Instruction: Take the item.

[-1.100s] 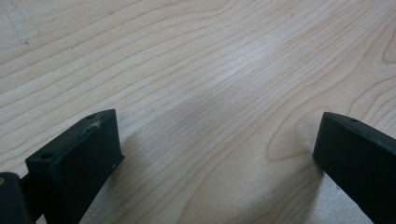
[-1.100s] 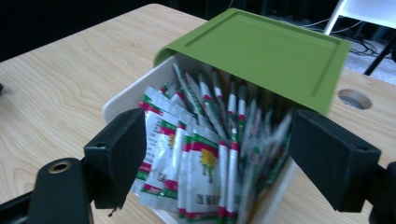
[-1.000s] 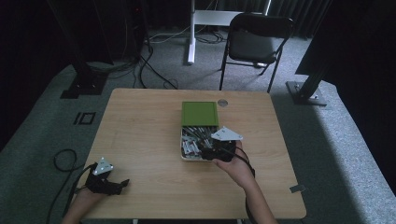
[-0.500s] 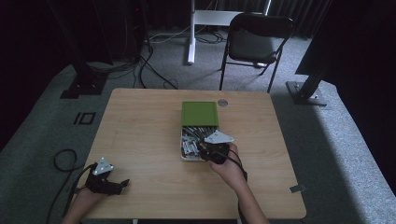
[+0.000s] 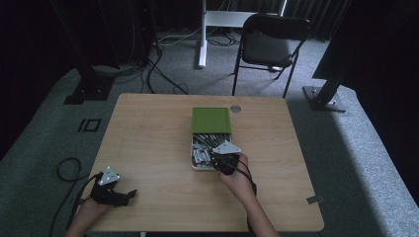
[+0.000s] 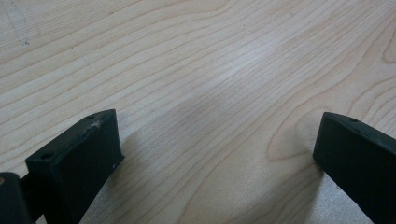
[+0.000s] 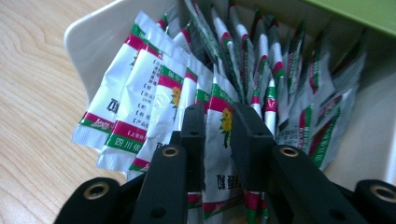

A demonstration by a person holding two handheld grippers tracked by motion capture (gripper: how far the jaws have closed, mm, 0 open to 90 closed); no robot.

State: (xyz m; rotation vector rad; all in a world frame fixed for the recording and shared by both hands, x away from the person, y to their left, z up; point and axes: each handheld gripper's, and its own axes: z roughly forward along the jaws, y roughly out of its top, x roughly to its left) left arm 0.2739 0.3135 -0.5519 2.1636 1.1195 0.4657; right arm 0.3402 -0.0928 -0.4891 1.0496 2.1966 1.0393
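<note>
A white open box (image 5: 196, 166) of sachets (image 5: 203, 147) sits mid-table, its green lid (image 5: 211, 120) lying just behind it. My right gripper (image 5: 217, 159) is at the box's near right corner. In the right gripper view its jaws (image 7: 219, 122) are shut on one upright sachet (image 7: 218, 154), white with green and red bands and a yellow flower; several like sachets (image 7: 140, 93) stand packed beside it against the box wall (image 7: 88, 32). My left gripper (image 5: 127, 195) rests at the table's front left, open over bare wood (image 6: 217, 140).
The wooden table (image 5: 148, 133) has a round cable grommet (image 5: 235, 108) behind the lid. A folding chair (image 5: 269, 47) and stand bases (image 5: 323, 98) are on the carpet beyond the far edge. A cable (image 5: 66, 170) trails from the left gripper.
My right gripper has shifted slightly left and toward me over the box's near end. The left gripper has stayed put.
</note>
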